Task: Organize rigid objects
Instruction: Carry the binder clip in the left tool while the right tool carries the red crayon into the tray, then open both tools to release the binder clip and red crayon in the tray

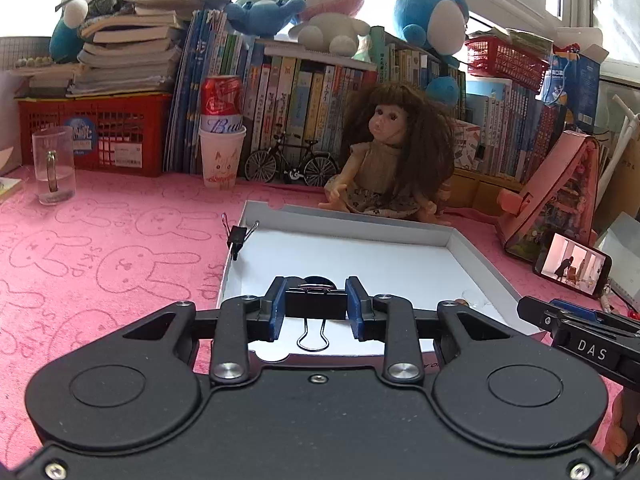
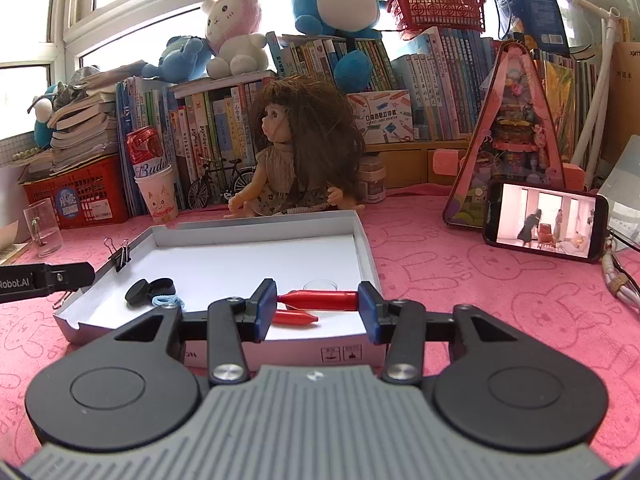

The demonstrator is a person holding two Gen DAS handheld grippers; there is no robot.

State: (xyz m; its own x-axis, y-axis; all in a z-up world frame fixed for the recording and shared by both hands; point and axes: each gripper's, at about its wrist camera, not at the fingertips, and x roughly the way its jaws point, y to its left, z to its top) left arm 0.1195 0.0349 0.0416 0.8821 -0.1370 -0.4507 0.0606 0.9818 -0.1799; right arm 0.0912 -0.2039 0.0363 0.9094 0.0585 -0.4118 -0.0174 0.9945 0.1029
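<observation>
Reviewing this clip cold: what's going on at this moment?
A person works two handheld grippers over a shallow white box on a pink cloth. The left gripper is shut on a black binder clip; the right gripper clamps a red pen-like piece end to end. A second red piece, black round caps and a blue hair tie lie in the box; another clip grips its rim.

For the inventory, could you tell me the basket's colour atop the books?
Red basket; right wrist view.
</observation>
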